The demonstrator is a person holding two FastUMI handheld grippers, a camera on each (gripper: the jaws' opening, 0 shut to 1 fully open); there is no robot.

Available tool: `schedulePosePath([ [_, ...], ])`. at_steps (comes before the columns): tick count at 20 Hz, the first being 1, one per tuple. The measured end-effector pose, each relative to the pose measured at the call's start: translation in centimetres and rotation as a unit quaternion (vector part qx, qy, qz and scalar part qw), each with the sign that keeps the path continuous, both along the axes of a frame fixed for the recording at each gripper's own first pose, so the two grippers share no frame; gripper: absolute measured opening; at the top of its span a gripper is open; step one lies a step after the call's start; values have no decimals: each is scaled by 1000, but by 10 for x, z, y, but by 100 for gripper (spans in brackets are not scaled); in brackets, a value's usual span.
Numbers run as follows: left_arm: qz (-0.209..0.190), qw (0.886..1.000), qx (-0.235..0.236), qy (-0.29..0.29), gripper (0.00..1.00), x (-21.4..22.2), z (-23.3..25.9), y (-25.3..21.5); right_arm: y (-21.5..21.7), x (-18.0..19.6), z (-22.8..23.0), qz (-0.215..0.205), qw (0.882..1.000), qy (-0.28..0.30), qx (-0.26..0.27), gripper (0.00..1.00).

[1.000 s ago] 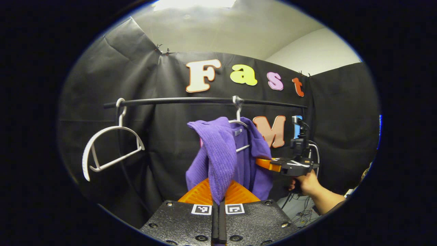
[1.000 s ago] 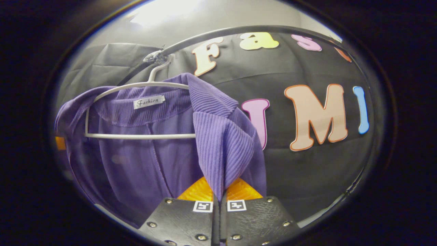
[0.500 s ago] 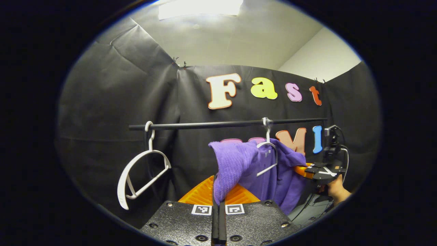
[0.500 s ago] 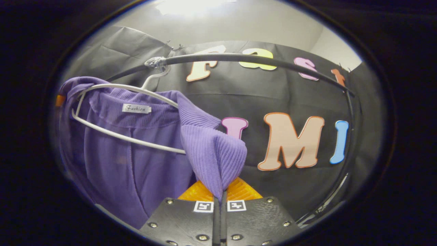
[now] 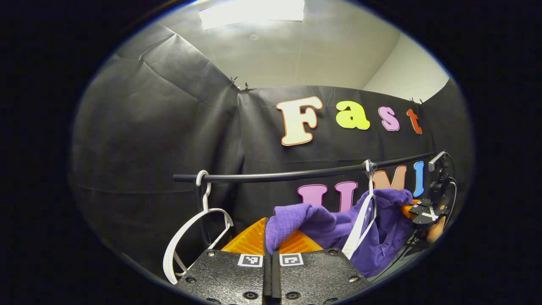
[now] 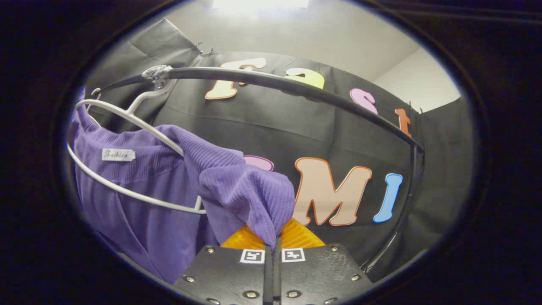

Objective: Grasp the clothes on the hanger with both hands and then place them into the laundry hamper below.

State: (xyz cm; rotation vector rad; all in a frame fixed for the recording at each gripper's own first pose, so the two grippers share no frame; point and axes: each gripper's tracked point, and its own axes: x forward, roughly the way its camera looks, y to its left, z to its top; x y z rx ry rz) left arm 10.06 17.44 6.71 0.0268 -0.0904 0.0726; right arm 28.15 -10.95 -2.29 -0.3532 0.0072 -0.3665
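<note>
In the left gripper view, we see the left hand-held gripper (image 5: 271, 248) closed, both fingers clamped on a fold of the purple garment (image 5: 334, 224). The garment stretches from this fold rightward to the right hand-held gripper (image 5: 407, 210), seen farther off with a hand (image 5: 435, 233) below it. The garment is partly draped over a white hanger (image 5: 363, 220) hooked on the black rail (image 5: 296, 174). A second white hanger (image 5: 192, 231), bare, hangs from the rail further left and is tilted.

In the right gripper view, we see the right hand-held gripper (image 6: 273, 243) closed, both fingers pinching a bunched fold of the purple garment (image 6: 237, 190). The rest of the garment hangs at left, with the tilted white hanger (image 6: 135, 127) crossing it. A white label (image 6: 118, 155) sits at the collar.
</note>
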Motion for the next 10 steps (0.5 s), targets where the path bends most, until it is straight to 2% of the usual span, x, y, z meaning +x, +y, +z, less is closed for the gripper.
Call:
schedulePosePath([
  [1,-5,1000,-4,7,0,6,-3,-1,-5,2,1,-3,1000,-4,7,3],
  [2,-7,1000,-3,12,0,11,-6,-2,-10,5,1,-5,1000,-7,21,0],
  [7,-27,999,-14,24,0,34,-30,-8,-23,34,-16,-2,996,1,90,0],
  [10,-36,998,-35,26,0,51,-42,-9,-38,56,-22,-22,995,6,95,0],
])
